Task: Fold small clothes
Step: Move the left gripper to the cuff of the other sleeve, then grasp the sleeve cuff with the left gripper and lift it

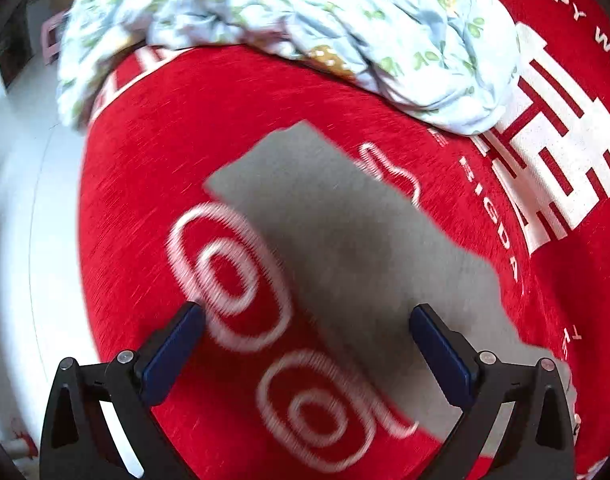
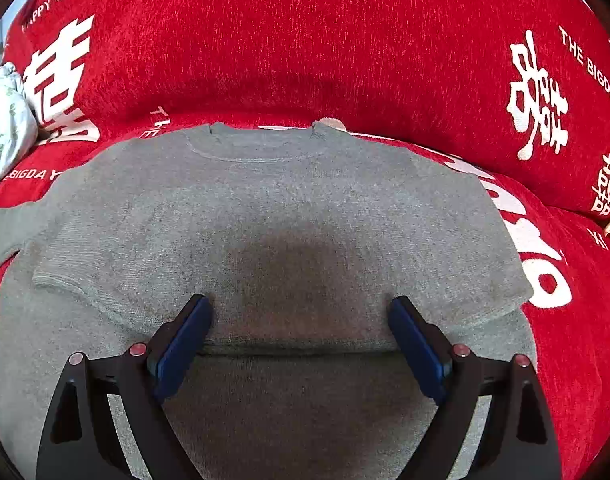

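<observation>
Floral bundle [image 1: 289,28] beside sweater [image 2: 281,216]

Red cover [image 2: 305,40], white print: "HAPPY WEDDIN…" far left, cut off at edge; "THE BIGDAY" far right; "BIGDAY" again near left. Big white double-happiness chars left & right. Left-wrist view: "HAPPY WE…" top right.

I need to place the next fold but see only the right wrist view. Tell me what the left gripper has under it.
Observer: The left gripper is open and empty over the grey sweater's sleeve.
Operator: Say what lies past that sleeve.
Observer: A crumpled floral cloth heaped on the red cover.
Operator: Describe that cover's left edge.
Observer: It ends there; pale floor shows beyond.
</observation>
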`<state>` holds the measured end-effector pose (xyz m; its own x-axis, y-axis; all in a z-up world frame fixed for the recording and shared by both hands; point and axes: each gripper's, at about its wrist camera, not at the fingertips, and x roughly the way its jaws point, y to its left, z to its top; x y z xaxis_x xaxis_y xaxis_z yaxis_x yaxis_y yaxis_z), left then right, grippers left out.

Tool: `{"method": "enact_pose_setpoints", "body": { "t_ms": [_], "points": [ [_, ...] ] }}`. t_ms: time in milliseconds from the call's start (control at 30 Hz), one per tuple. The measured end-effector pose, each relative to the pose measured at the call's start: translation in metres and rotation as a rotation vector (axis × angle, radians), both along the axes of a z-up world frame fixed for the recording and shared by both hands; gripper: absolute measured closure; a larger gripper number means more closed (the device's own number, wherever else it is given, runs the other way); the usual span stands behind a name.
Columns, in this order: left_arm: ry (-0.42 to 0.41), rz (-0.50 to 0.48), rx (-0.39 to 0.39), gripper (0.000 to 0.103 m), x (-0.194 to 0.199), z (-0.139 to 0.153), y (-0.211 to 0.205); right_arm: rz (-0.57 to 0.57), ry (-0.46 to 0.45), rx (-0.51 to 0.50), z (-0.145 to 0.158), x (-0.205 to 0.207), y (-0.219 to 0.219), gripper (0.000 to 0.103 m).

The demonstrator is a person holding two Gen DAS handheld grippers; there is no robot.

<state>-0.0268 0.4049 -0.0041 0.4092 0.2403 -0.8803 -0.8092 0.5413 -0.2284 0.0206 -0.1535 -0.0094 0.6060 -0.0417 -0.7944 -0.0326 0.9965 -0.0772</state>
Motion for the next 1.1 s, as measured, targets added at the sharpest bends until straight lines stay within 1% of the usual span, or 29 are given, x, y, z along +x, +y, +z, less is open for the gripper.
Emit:
{"method": "enact_pose_setpoints", "body": {
  "t_ms": [67, 100, 133, 167, 200, 233, 267, 300, 367, 400, 467, 500, 567, 600, 733, 833, 967, 1100],
  "points": [
    [0.001, -0.011, 0.017, 0.000, 0.011, 0.001, 0.004, -0.002, 0.000, -0.003, 0.000, 0.001, 0.002, 0.010],
    [0.008, -0.009, 0.026, 0.006, 0.014, 0.001, 0.003, -0.002, -0.001, -0.004, 0.000, 0.001, 0.003, 0.010],
    [0.026, 0.000, 0.054, 0.013, 0.016, 0.002, 0.004, -0.003, -0.002, -0.004, 0.000, 0.001, 0.003, 0.010],
    [0.049, 0.008, 0.098, 0.033, 0.020, 0.005, 0.003, -0.003, -0.002, -0.003, 0.000, 0.001, 0.003, 0.010],
    [0.044, -0.004, 0.127, 0.053, 0.021, 0.008, 0.002, -0.003, -0.003, -0.002, 0.000, 0.001, 0.003, 0.010],
    [0.028, -0.016, 0.123, 0.066, 0.022, 0.009, 0.003, -0.003, -0.003, -0.001, 0.000, 0.001, 0.003, 0.010],
    [-0.016, -0.048, 0.083, 0.092, 0.020, 0.010, 0.007, -0.003, -0.003, -0.001, 0.000, 0.001, 0.004, 0.010],
    [-0.040, -0.056, 0.043, 0.093, 0.017, 0.010, 0.011, -0.003, -0.003, -0.001, 0.000, 0.001, 0.003, 0.010],
    [-0.063, -0.049, 0.012, 0.093, 0.015, 0.010, 0.019, -0.002, -0.002, 0.001, 0.000, 0.001, 0.003, 0.010],
    [-0.065, -0.041, 0.014, 0.093, 0.014, 0.011, 0.021, -0.002, -0.001, 0.003, 0.000, 0.001, 0.002, 0.010],
    [-0.019, -0.017, 0.094, 0.093, 0.011, 0.018, 0.016, -0.001, -0.002, 0.006, 0.000, 0.001, 0.002, 0.010],
    [0.011, -0.020, 0.159, 0.093, 0.013, 0.022, 0.009, -0.001, -0.003, 0.007, 0.000, 0.001, 0.002, 0.010],
    [0.057, -0.045, 0.283, 0.093, 0.020, 0.033, -0.009, -0.001, -0.003, 0.007, 0.000, 0.001, 0.002, 0.010],
    [0.059, -0.063, 0.318, 0.093, 0.022, 0.039, -0.018, -0.001, -0.003, 0.007, 0.001, 0.001, 0.002, 0.010],
    [0.041, -0.104, 0.323, 0.093, 0.033, 0.056, -0.032, 0.000, -0.002, 0.009, 0.001, 0.001, 0.002, 0.010],
    [0.027, -0.156, 0.332, 0.093, 0.046, 0.066, -0.050, 0.001, -0.003, 0.009, 0.001, 0.001, 0.001, 0.010],
    [0.011, -0.226, 0.309, 0.093, 0.060, 0.077, -0.081, 0.001, -0.004, 0.012, 0.001, 0.002, 0.002, 0.010],
    [0.009, -0.298, 0.281, 0.093, 0.077, 0.082, -0.117, 0.000, -0.007, 0.018, 0.001, 0.002, 0.002, 0.010]
  ]
}}
